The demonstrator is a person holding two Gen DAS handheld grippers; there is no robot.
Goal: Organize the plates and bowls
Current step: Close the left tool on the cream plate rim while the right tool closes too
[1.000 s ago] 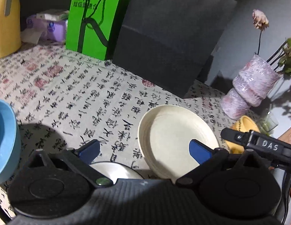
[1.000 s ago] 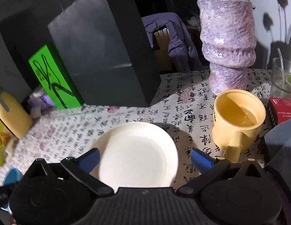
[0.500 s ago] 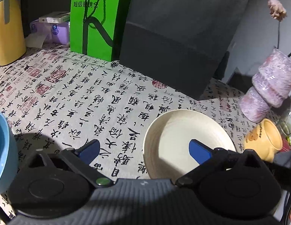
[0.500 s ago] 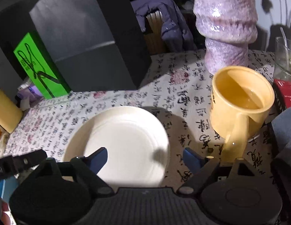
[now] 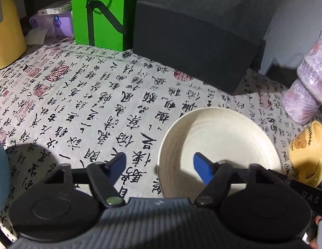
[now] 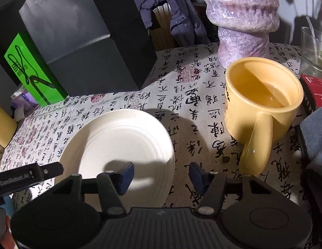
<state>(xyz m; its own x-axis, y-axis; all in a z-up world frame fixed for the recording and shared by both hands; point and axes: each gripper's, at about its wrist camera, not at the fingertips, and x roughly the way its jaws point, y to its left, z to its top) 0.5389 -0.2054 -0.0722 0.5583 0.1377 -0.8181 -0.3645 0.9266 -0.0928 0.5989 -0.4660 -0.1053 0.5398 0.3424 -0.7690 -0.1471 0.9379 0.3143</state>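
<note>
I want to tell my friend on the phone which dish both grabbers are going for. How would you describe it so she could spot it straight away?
Start at the tablecloth printed with black calligraphy, and find the bumpy purple vase near its edge. Next to the vase stands a yellow mug, and beside that lies the cream plate. It is the only flat, pale, round dish there, with faint raised rings inside.

plate [image 5: 219,137] near rim: hidden by tool | blue bowl [image 5: 0,174]: cut off at left edge
</note>
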